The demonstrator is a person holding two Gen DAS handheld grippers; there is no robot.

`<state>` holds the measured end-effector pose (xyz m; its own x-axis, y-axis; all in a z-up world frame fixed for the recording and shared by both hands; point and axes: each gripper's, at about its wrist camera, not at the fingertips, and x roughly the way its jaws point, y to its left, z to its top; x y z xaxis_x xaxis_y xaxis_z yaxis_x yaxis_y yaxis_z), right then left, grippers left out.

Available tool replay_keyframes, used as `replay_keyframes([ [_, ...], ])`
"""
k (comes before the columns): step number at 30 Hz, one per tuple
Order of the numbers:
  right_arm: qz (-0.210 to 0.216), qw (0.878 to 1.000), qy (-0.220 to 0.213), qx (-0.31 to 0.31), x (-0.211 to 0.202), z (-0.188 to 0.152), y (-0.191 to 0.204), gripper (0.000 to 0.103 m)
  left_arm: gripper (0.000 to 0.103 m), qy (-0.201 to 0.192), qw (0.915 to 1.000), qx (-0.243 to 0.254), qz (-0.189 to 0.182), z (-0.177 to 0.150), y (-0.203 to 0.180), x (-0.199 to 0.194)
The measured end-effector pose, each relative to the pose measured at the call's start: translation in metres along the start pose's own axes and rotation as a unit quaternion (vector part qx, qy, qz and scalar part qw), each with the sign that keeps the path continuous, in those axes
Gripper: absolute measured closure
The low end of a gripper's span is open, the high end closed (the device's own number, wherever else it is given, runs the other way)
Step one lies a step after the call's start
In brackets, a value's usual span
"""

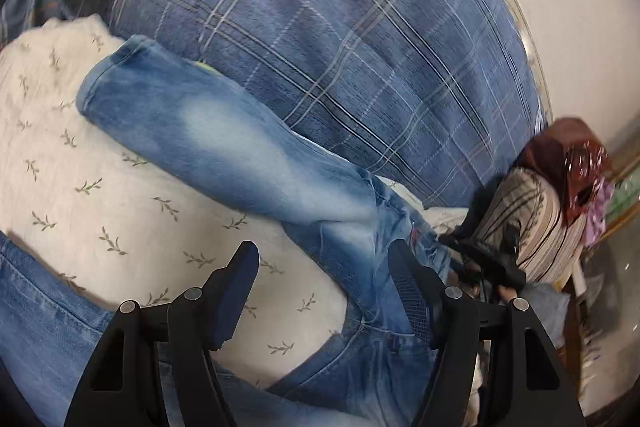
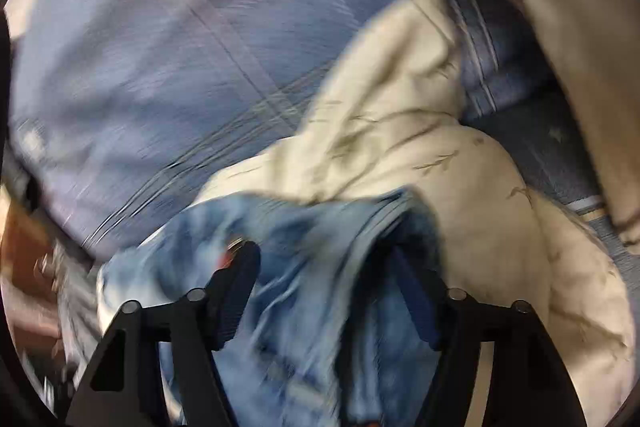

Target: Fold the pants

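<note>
Faded blue jeans (image 1: 224, 143) lie across a white quilt with a leaf print (image 1: 100, 187); one leg runs up to the left, and the waist part is bunched low in the left wrist view. My left gripper (image 1: 324, 263) hovers open over the crotch area, holding nothing. In the blurred right wrist view, a bunch of the jeans (image 2: 304, 267) lies between the wide-apart fingers of my right gripper (image 2: 324, 259). The denim drapes over the right fingertip and hides it. I see no pad pressing on the cloth.
A blue plaid blanket (image 1: 340, 47) covers the bed behind the jeans, and it also shows blurred as the blanket (image 2: 140, 67). A person in a striped top (image 1: 536, 227) is at the right edge with a black device (image 1: 484, 263). The white quilt (image 2: 500, 207) is rumpled to the right.
</note>
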<state>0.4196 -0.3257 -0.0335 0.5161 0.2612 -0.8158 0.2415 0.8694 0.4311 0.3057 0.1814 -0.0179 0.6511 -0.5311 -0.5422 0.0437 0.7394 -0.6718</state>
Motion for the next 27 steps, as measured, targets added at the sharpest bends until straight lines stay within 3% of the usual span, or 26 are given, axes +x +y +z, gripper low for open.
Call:
replay_keyframes([
  [1, -0.002, 1.0, -0.004, -0.001, 0.001, 0.001, 0.002, 0.087, 0.037, 0.001, 1.0, 0.007, 0.0, -0.002, -0.003, 0.001],
  [2, -0.01, 1.0, -0.015, 0.0, -0.004, 0.001, 0.004, 0.096, 0.037, 0.002, 0.9999, 0.012, -0.003, -0.005, -0.006, 0.001],
  [7, 0.059, 0.988, -0.124, -0.067, -0.106, -0.047, 0.046, 0.097, 0.037, -0.006, 0.9998, 0.016, -0.011, -0.016, -0.008, -0.007],
  [11, 0.132, 0.976, -0.149, -0.092, -0.168, -0.119, 0.046, 0.097, 0.036, -0.003, 0.9996, 0.006, -0.028, -0.024, -0.027, -0.01],
  [14, 0.168, 0.973, -0.13, -0.09, -0.169, -0.175, 0.036, 0.097, 0.035, 0.017, 0.999, -0.007, -0.042, -0.027, -0.051, 0.0],
  [17, 0.177, 0.973, -0.113, -0.097, -0.167, -0.2, 0.03, 0.097, 0.034, 0.04, 0.9982, -0.014, -0.043, -0.025, -0.072, 0.018],
  [19, 0.165, 0.972, -0.112, -0.121, -0.162, -0.205, 0.042, 0.097, 0.034, 0.049, 0.9981, -0.024, -0.028, -0.023, -0.078, 0.032],
  [22, 0.191, 0.971, -0.096, -0.11, -0.16, -0.203, 0.033, 0.097, 0.034, 0.069, 0.9961, -0.054, -0.008, -0.018, -0.077, 0.057],
  [24, 0.184, 0.973, -0.091, -0.105, -0.156, -0.203, 0.028, 0.097, 0.035, 0.078, 0.9943, -0.072, 0.016, -0.012, -0.075, 0.074],
  [27, 0.202, 0.972, -0.076, -0.093, -0.155, -0.199, 0.016, 0.097, 0.042, 0.076, 0.9869, -0.138, 0.031, 0.005, -0.059, 0.096],
])
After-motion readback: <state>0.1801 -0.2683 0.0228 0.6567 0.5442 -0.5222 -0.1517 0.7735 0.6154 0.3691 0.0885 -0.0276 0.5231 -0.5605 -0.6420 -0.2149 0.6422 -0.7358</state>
